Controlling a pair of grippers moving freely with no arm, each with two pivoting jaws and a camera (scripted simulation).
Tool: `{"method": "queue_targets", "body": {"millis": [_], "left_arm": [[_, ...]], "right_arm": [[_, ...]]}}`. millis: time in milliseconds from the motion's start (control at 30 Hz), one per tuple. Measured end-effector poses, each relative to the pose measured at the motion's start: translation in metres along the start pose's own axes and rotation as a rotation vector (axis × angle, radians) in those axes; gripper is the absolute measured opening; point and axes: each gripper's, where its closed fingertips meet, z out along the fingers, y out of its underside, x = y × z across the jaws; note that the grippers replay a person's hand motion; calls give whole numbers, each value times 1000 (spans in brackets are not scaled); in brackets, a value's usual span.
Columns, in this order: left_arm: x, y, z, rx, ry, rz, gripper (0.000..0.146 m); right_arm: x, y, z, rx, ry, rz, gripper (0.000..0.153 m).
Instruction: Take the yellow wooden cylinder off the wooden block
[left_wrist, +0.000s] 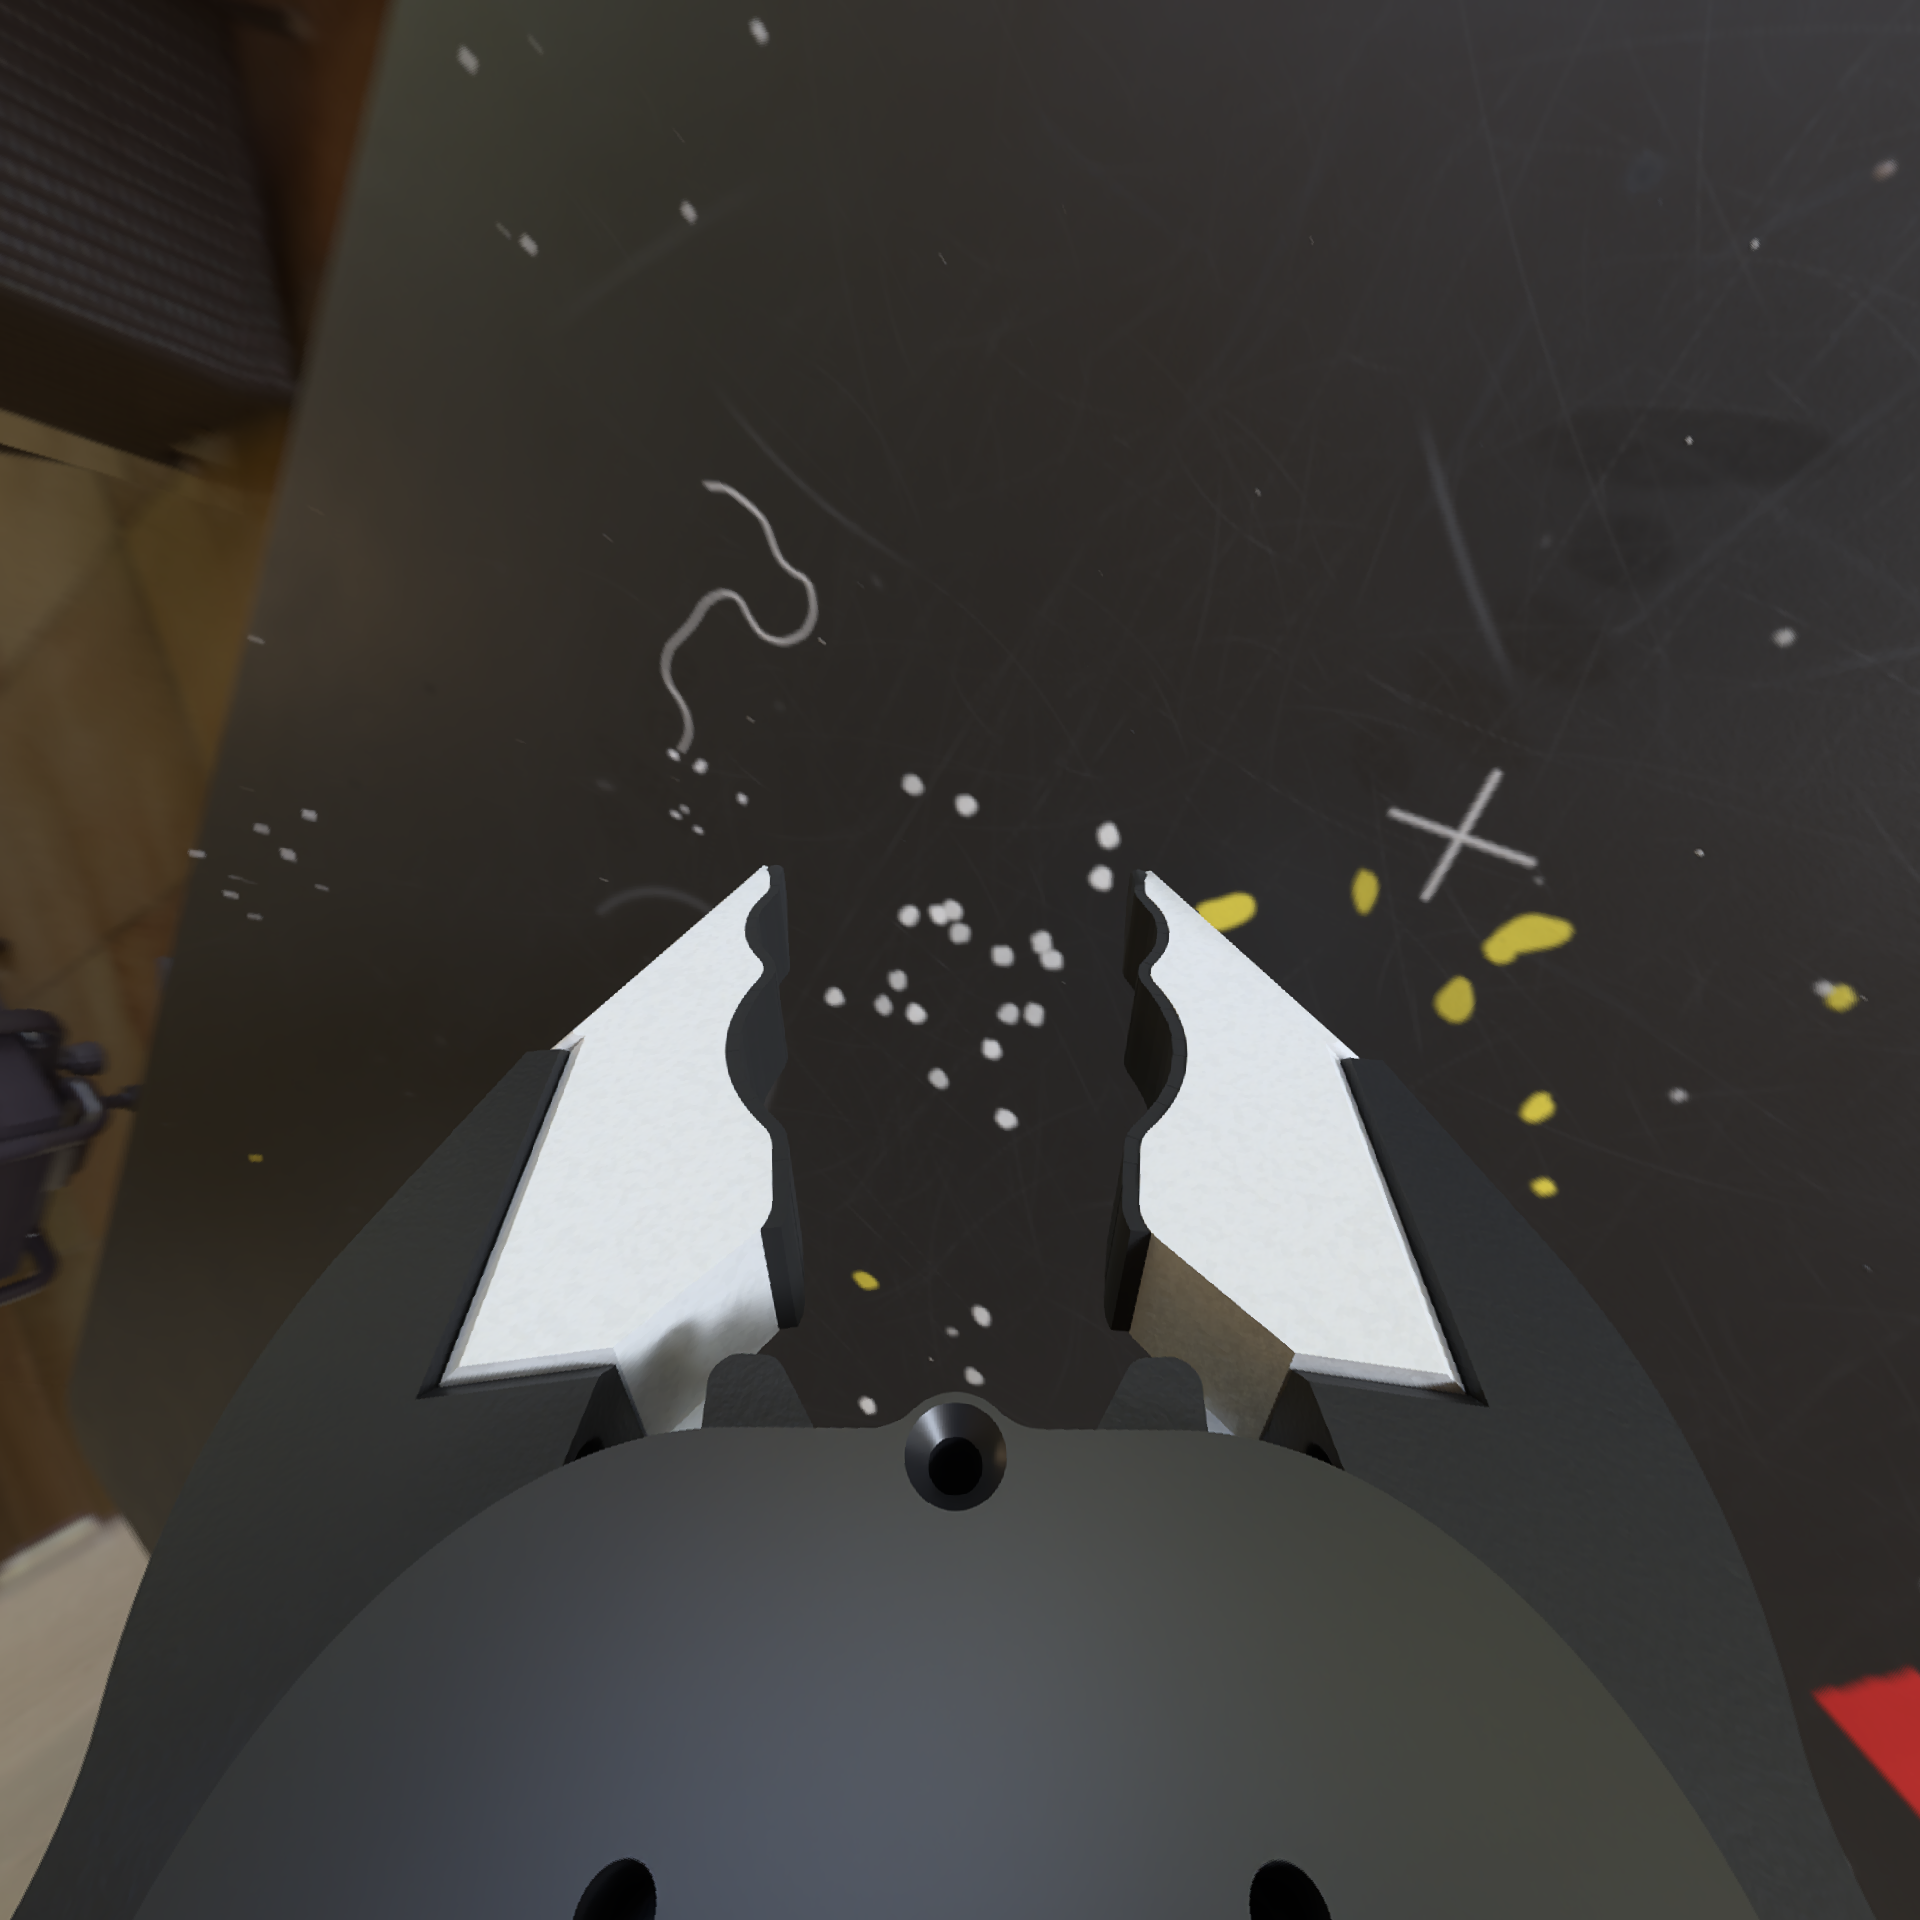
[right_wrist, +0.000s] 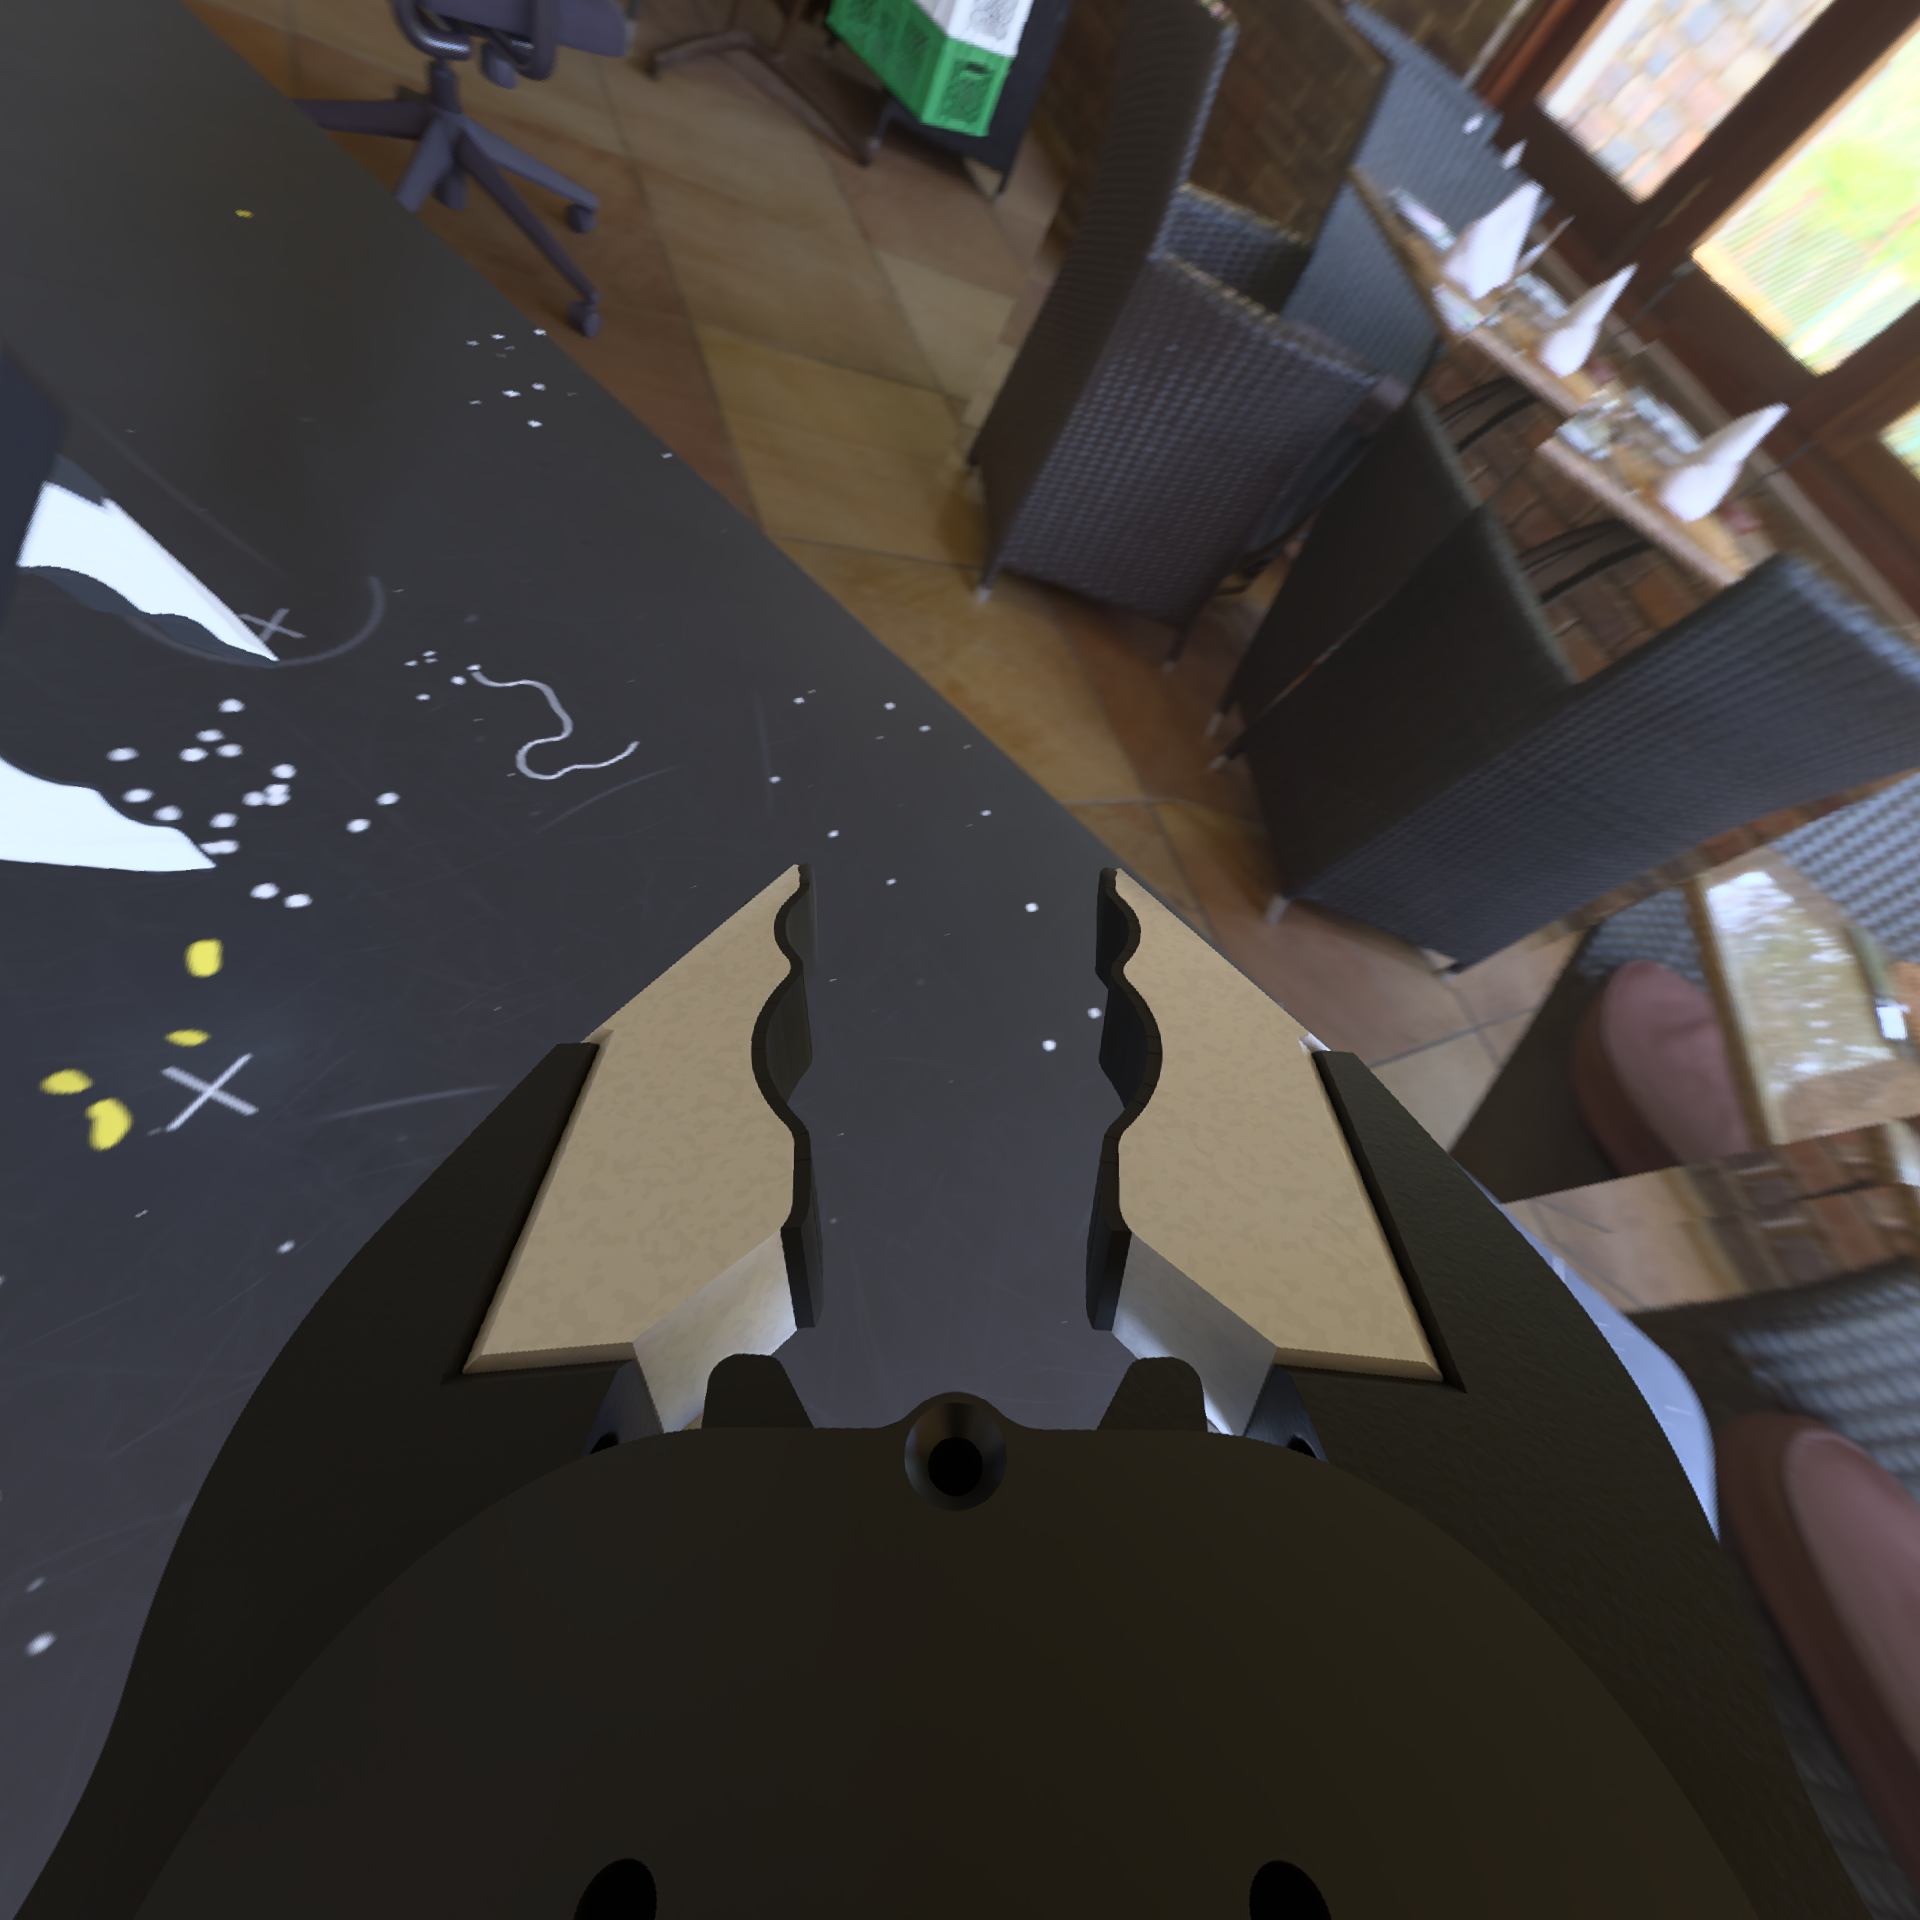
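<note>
Neither the yellow wooden cylinder nor the wooden block shows in either view. My left gripper (left_wrist: 956, 883), with white fingers, is open and empty over the dark table (left_wrist: 1143, 468), above white paint specks. My right gripper (right_wrist: 954, 883), with tan fingers, is open and empty over the same dark table (right_wrist: 416, 499), near its edge. The left gripper's white fingertips (right_wrist: 135, 582) show at the left border of the right wrist view.
The table bears white specks, a white squiggle (left_wrist: 738, 613), a white cross (left_wrist: 1463, 834) and yellow blotches (left_wrist: 1522, 935). A red patch (left_wrist: 1881, 1756) sits at the lower right. Off the table edge are a tiled floor (right_wrist: 831, 395), wicker chairs (right_wrist: 1164, 436), an office chair (right_wrist: 468, 135) and a green crate (right_wrist: 925, 62).
</note>
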Motion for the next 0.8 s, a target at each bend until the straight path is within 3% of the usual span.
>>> {"method": "queue_targets", "body": {"millis": [233, 367, 467, 567, 700, 800], "left_arm": [[-31, -20, -29, 134, -293, 43, 78], [-38, -20, -37, 141, -331, 36, 79], [-53, -13, -48, 135, -336, 19, 78], [-105, 12, -81, 167, -399, -111, 72], [-172, 83, -111, 214, -316, -362, 65], [-195, 145, -99, 136, -212, -445, 57]], "right_arm": [[18, -42, -30, 104, 378, -129, 57], [12, -57, -41, 103, 505, -206, 57], [-2, -61, -36, 130, 439, -206, 57], [-8, -57, -30, 132, 349, -153, 57], [-6, -51, -27, 140, 263, -71, 57], [-8, -48, -22, 139, 206, -35, 57]]}}
